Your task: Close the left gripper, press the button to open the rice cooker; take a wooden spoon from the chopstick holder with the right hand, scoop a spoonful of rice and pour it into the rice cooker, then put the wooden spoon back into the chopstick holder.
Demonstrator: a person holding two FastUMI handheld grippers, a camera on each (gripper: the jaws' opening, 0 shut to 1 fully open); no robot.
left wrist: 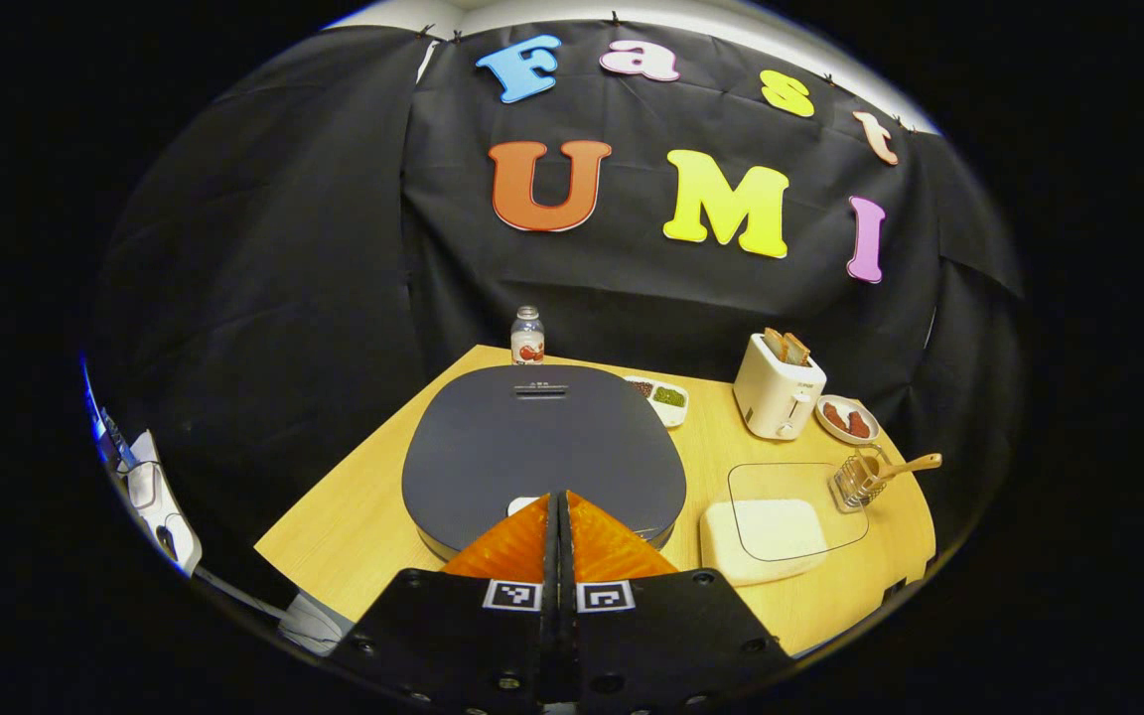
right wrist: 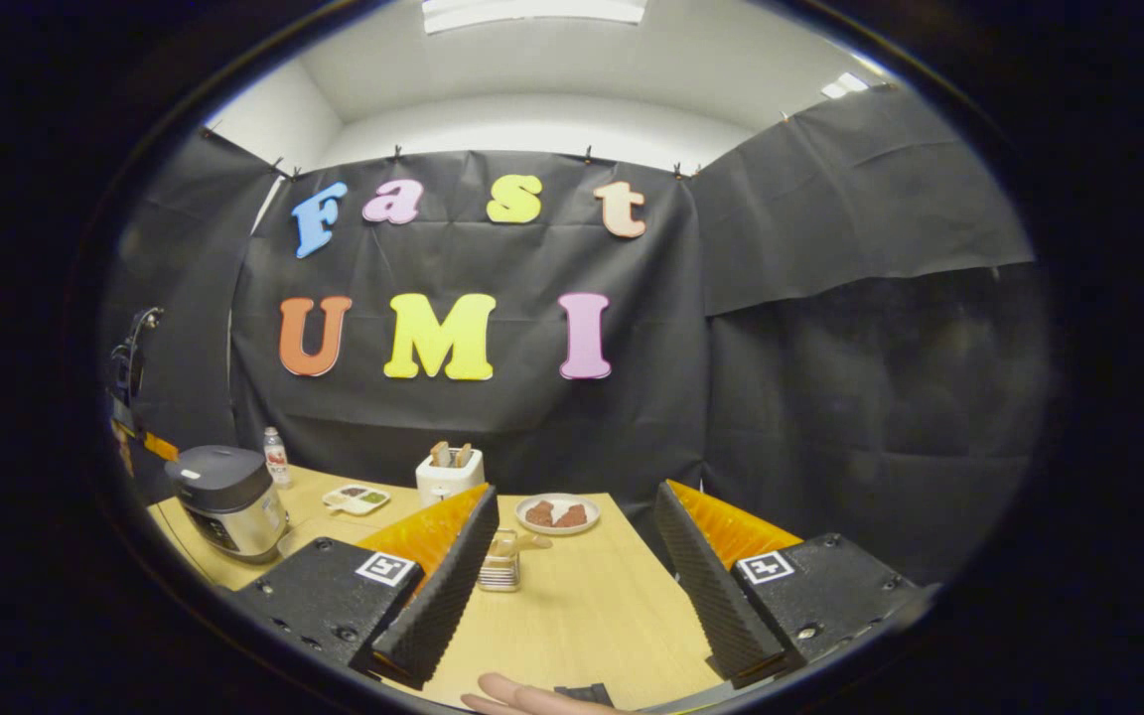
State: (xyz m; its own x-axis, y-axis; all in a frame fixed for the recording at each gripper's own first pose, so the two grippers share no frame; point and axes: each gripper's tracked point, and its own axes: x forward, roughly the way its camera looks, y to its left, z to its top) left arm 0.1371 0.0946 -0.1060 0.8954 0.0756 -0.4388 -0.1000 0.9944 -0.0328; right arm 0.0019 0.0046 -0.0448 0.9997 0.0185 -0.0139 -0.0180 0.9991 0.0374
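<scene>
The rice cooker (left wrist: pixel 542 447) is sitting right below me on the counter (left wrist: pixel 354 516), its dark, rounded lid shut flat, with a small slot near its far edge. In the right gripper view its silver body is showing under that dark lid. The rice container (left wrist: pixel 763 536) is lying just to its right, pale and square, with a clear lid resting over it. Behind that, the wire chopstick holder (left wrist: pixel 860 480) is standing upright, and the wooden spoon (left wrist: pixel 905 466) is leaning in it, its end pointing right.
</scene>
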